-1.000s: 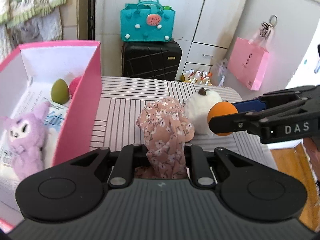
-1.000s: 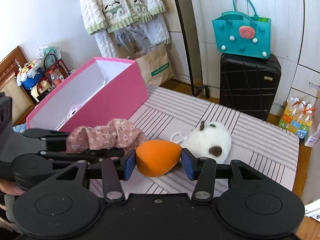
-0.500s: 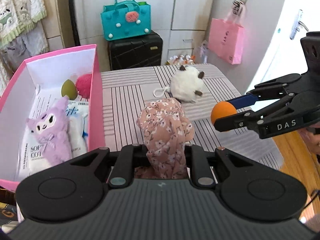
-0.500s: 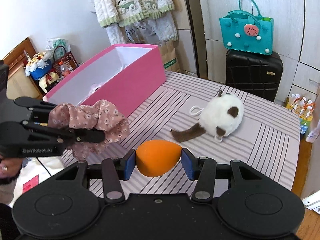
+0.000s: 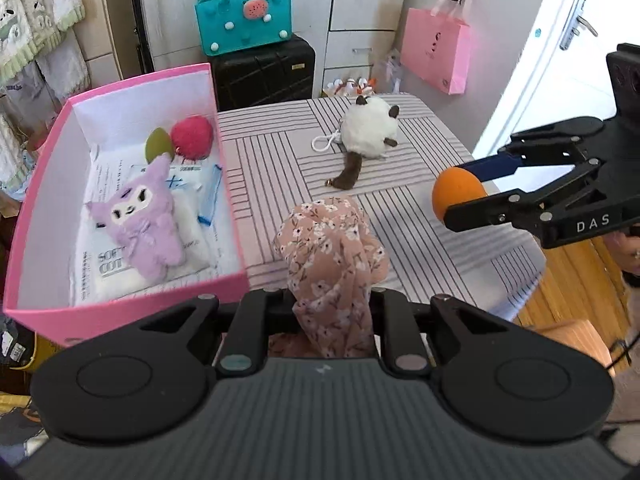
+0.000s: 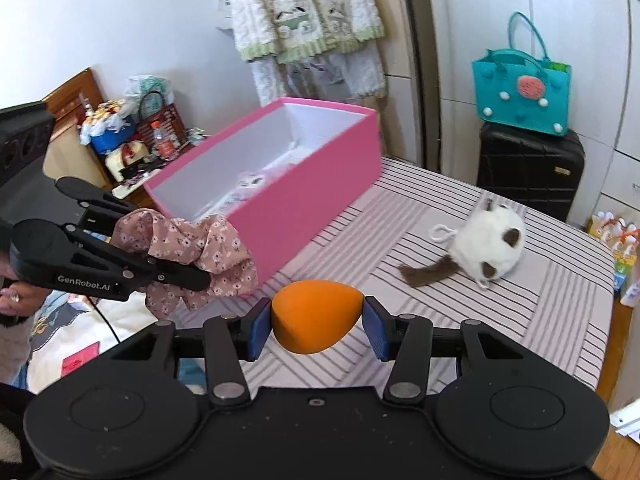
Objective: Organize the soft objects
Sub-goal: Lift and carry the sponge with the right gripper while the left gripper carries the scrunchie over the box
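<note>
My left gripper [image 5: 320, 312] is shut on a pink floral fabric scrunchie [image 5: 332, 256], held above the striped table near the front corner of the pink box [image 5: 120, 312]. It also shows in the right wrist view [image 6: 192, 252]. My right gripper [image 6: 316, 322] is shut on an orange egg-shaped sponge [image 6: 316, 316], seen at the right in the left wrist view [image 5: 456, 194]. The pink box holds a purple plush [image 5: 140, 220], a green sponge [image 5: 158, 146], a red pom [image 5: 192, 136] and tissue packs. A white and brown plush cat [image 5: 370, 128] lies on the table.
The striped table [image 5: 420, 240] ends at the right over a wooden floor. Behind it stand a black suitcase [image 5: 264, 72] with a teal bag [image 5: 242, 16] on top and a pink paper bag [image 5: 436, 54]. Clutter sits left of the box [image 6: 132, 140].
Both grippers have pulled back and risen from the table, each keeping its object. The box interior and the whole plush cat have come into view.
</note>
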